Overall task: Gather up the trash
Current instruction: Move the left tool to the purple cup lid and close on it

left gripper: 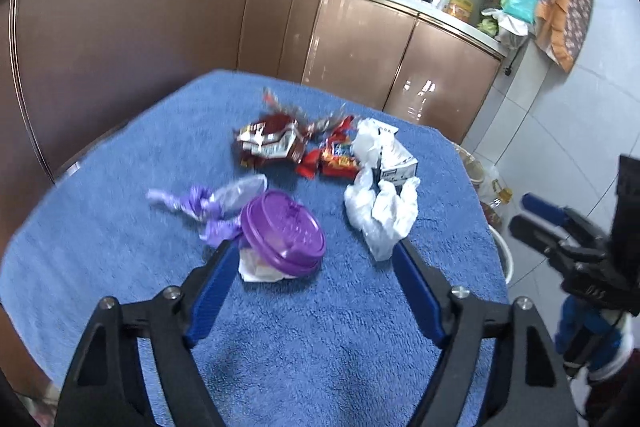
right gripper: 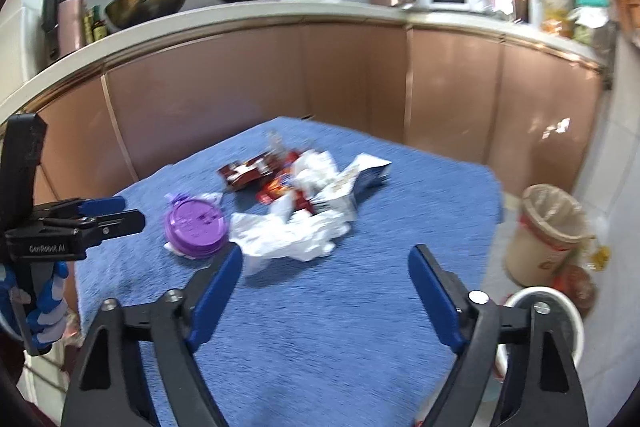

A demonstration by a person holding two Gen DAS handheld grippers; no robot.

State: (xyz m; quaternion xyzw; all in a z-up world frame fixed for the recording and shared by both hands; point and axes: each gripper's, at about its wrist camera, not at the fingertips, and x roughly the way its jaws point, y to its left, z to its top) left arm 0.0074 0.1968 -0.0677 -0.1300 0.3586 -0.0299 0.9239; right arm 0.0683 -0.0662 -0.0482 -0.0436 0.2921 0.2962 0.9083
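The left gripper (left gripper: 316,247) has its fingers wide apart and holds nothing, with the purple lid (left gripper: 284,231) lying between the tips; the right gripper (right gripper: 324,253) is also wide open and empty, near the white bag (right gripper: 286,237). All the trash lies together in the middle of the blue towel (left gripper: 300,339): lid, bag, red wrappers (left gripper: 272,141) and a small carton (left gripper: 394,159). I judge all of it light; the lid is stiff and slippery, best pinched across its rim, while the bag is soft and can be taken at any crumpled fold.
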